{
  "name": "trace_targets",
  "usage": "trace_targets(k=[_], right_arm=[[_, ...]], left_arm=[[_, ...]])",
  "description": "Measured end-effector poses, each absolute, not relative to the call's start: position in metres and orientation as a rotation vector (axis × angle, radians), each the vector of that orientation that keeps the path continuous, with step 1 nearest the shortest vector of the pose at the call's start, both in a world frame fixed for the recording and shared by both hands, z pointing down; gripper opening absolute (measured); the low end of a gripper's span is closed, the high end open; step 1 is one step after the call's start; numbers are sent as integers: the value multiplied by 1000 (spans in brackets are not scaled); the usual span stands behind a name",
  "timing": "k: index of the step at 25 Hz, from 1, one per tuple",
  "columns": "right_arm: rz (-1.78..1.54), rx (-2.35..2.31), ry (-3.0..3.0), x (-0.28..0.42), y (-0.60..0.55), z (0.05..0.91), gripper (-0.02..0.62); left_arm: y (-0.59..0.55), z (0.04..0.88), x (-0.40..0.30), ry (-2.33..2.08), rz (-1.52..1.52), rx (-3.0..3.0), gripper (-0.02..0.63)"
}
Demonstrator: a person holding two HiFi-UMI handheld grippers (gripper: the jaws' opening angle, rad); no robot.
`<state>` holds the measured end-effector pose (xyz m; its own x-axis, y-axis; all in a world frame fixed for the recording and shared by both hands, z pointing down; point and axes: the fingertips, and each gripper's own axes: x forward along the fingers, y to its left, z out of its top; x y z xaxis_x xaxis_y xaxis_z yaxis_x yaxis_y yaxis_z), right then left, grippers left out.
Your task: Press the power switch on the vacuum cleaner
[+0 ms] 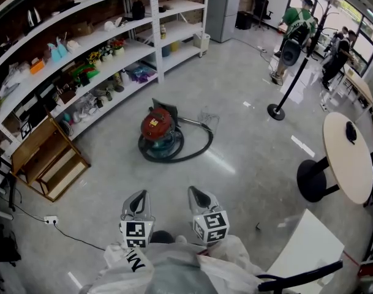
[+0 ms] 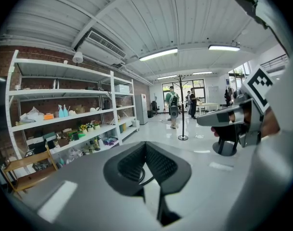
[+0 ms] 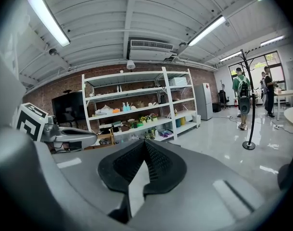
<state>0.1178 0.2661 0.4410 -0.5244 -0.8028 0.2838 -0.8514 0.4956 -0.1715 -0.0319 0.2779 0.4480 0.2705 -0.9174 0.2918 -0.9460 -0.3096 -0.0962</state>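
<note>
The vacuum cleaner (image 1: 158, 129) stands on the grey floor in the head view, a red canister on a teal base with a black hose (image 1: 198, 146) looped round it. Both grippers are held low near the person's body, well short of it. My left gripper (image 1: 139, 197) (image 2: 146, 146) is shut, its tips touching with nothing between them. My right gripper (image 1: 198, 194) (image 3: 145, 143) is likewise shut and empty. Each gripper view points level across the room, above the vacuum. The power switch cannot be made out.
White shelving (image 1: 119, 54) with small goods runs along the left. A wooden step stool (image 1: 48, 158) stands below it, and a power strip (image 1: 50, 220) lies on the floor. A stanchion (image 1: 275, 111), a round table (image 1: 346, 158) and people (image 1: 296, 23) are to the right.
</note>
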Motion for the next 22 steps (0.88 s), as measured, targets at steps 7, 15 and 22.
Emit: trace_targets(k=[7,15,22], right_arm=[[445,1440,-2554,118,265,445,0],[445,1431,-2534,118,260,452,0],[450,1406,-2534,115,242,456,0]], left_arm=[[276,450,-33,-1775,455,2423,0],[269,460,-33,-1759,450,2414,0],[251,460,-33,-1770,445,2405,0]])
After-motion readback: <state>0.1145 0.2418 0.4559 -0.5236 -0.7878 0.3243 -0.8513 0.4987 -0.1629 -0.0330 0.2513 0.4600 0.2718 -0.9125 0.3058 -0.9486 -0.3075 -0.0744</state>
